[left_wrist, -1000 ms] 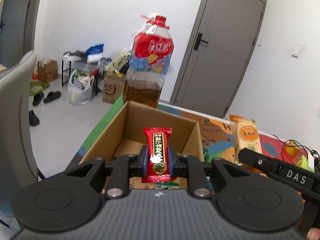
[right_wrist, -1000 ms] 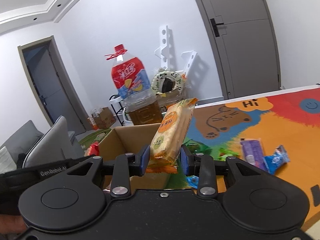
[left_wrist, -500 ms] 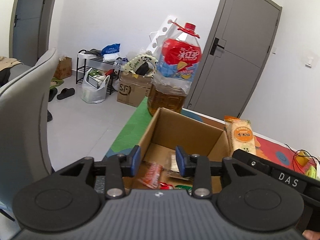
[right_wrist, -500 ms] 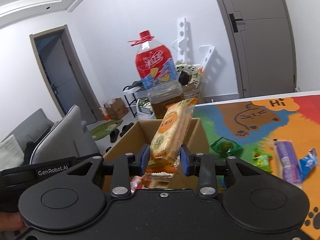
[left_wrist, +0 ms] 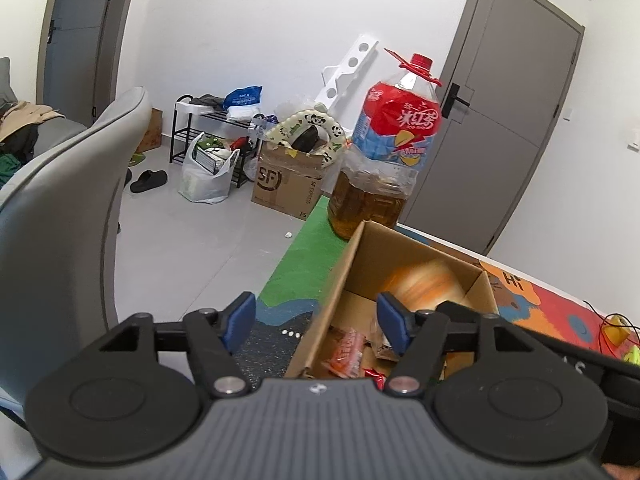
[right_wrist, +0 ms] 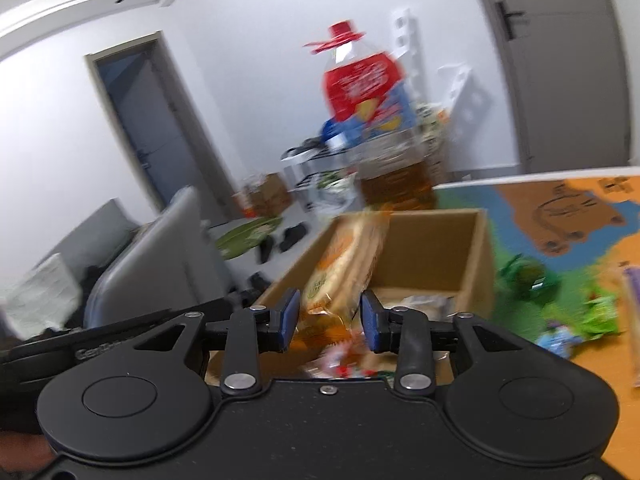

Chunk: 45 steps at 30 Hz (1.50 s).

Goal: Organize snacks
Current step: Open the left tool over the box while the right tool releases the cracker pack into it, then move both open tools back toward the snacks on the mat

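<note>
An open cardboard box [left_wrist: 360,264] [right_wrist: 476,256] sits on the colourful mat, with a red snack packet [left_wrist: 347,354] lying inside. My left gripper [left_wrist: 316,324] hangs over the box's left wall, jaws opening wide with nothing between them. My right gripper [right_wrist: 330,320] is over the box and its jaws are opening. The orange cracker packet [right_wrist: 344,264] stands blurred between the pads, loose and slipping down. In the left wrist view it is an orange blur [left_wrist: 424,284] inside the box.
A large oil bottle [left_wrist: 384,160] [right_wrist: 380,132] stands right behind the box. Green snack packets [right_wrist: 524,276] and a blue snack packet [right_wrist: 560,336] lie on the mat [right_wrist: 600,220] to the right. A grey chair [left_wrist: 60,220] stands at the left, beside the table edge.
The left gripper let go of the red packet, which dropped into the box, and its jaws spread wider. The right jaws parted and the orange packet slid down from them.
</note>
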### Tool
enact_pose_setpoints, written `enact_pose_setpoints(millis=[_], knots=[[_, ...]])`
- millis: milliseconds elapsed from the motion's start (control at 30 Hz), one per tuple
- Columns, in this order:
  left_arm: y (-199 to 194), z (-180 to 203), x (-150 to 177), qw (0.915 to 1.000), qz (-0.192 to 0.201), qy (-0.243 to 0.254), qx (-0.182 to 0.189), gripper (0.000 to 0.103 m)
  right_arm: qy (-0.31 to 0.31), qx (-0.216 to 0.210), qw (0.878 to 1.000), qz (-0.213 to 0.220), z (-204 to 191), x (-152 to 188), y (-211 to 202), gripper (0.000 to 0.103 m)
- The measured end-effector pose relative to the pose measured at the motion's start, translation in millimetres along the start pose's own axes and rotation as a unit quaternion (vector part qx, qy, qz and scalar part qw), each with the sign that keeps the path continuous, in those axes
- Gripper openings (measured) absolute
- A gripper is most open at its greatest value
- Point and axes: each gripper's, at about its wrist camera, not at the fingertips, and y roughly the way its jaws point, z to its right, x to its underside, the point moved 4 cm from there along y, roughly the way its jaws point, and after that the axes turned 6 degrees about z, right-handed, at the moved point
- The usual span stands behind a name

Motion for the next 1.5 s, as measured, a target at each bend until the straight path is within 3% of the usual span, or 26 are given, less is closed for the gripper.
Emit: enact_pose_setpoints(millis=[33, 100, 467, 1100, 1400, 1500], knots=[[-0.3, -1.5, 0.4, 1.0, 0.0, -0.002, -0.004, 0.069, 0.002, 0.003, 1.0, 0.001, 0.1, 0.4, -1.3, 0.053], [-0.4, -2.5, 1.5, 1.0, -0.001, -0.004, -0.003, 0.072, -0.003, 0.015, 1.0, 0.008, 1.7, 0.7, -6.1, 0.056], [-4.5, 15.5, 6.8, 0.9999, -0.003, 0.008, 0.015, 0.081, -0.004, 0.068, 0.998, 0.014, 27.4, -1.4, -31.5, 0.056], [-19.5, 79.4, 26.4, 0.9973, -0.01, 0.038, 0.062, 0.084, 0.032, 0.133, 0.99, 0.038, 94.0, 2.0, -97.7, 0.062], [-29.6, 114.9, 39.7, 0.9942, -0.016, 0.055, 0.091, 0.087, 0.047, 0.156, 0.985, 0.053, 118.4, 5.3, -130.2, 0.07], [-33.6, 126.4, 44.4, 0.9935, -0.015, 0.062, 0.094, 0.092, 0.059, 0.163, 0.983, 0.06, 128.1, 6.8, -142.4, 0.083]])
